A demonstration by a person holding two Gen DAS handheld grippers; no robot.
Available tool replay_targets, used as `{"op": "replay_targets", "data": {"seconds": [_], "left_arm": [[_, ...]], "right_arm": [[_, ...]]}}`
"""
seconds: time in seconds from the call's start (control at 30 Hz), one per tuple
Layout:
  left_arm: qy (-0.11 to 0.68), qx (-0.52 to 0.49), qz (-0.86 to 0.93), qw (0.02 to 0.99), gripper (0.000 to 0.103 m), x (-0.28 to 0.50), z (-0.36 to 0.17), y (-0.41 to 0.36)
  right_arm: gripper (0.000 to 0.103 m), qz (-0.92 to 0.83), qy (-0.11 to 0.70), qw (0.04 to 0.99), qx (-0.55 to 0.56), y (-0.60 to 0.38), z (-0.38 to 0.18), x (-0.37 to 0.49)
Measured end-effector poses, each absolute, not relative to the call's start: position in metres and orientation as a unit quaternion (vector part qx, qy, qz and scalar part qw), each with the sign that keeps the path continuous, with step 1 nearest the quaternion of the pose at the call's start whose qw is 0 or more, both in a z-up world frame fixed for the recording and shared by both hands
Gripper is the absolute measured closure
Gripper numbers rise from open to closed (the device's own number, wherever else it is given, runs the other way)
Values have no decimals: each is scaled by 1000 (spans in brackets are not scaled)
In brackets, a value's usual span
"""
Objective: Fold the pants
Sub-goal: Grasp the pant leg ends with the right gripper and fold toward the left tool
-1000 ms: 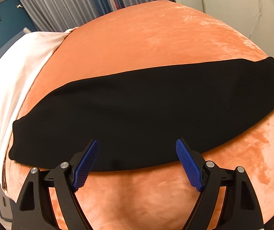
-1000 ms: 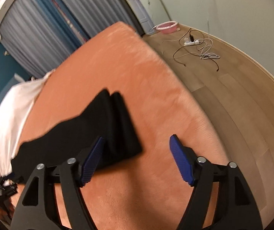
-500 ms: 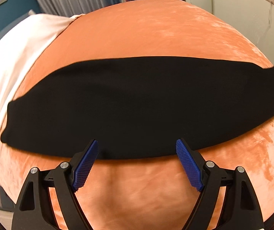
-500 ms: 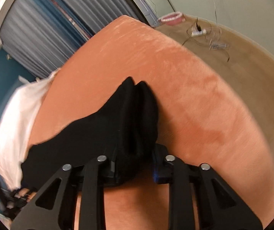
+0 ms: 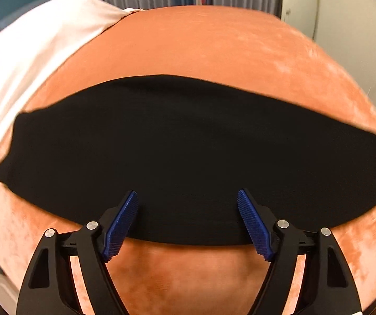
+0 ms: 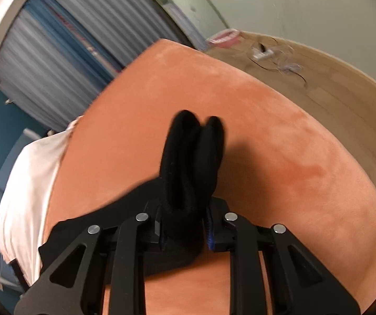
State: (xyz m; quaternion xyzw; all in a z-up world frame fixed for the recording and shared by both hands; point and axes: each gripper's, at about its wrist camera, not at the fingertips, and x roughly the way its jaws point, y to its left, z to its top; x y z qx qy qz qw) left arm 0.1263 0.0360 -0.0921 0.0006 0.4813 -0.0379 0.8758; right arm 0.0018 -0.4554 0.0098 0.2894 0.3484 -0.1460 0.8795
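**A:** How far along is the folding?

**B:** Partway, I'd judge. The black soft-knit pants lie in one long, narrow band across the orange velvet-covered bed, which suggests the two legs are already laid one over the other. The band runs parallel to the bed's near edge and close to it, and its left end reaches almost to the white sheet at the bed's left edge.

**A:** What about the right claw?

**B:** The right claw is pinching one end of the pants. Its jaws have just been closing, and the bunched black cloth now stands up between the blue pads in two rounded lobes. That end sits near the bed's right edge, beside the wooden floor.

**A:** And the left one?

**B:** The left claw is spread wide and holds nothing. Its jaws have just been narrowing a little, yet the pads hover over the near hem of the band, around its middle, without clamping it.

**A:** So what is left?

**B:** The crosswise folds, as far as I can tell: the gripped end has yet to be carried over toward the other end, and the band is still at full length.
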Motion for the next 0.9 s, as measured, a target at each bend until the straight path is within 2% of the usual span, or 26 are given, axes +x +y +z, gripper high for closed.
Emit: {"op": "replay_targets", "data": {"seconds": [0.13,0.3,0.57,0.9], "left_arm": [[471,-25,-43,881,28,122,-87,64],[453,-28,-47,890,28,118,-75,98],[430,-63,-19,900,28,103,-61,176],[428,-92,3,899,28,92,-68,232]], "right_arm": [[83,-84,344,903,244,-387,55,41],[83,9,350,912,216,-288,71,96],[83,88,409,895,152,-143,19,161],[83,103,466,866,150,-77,-57,177]]}}
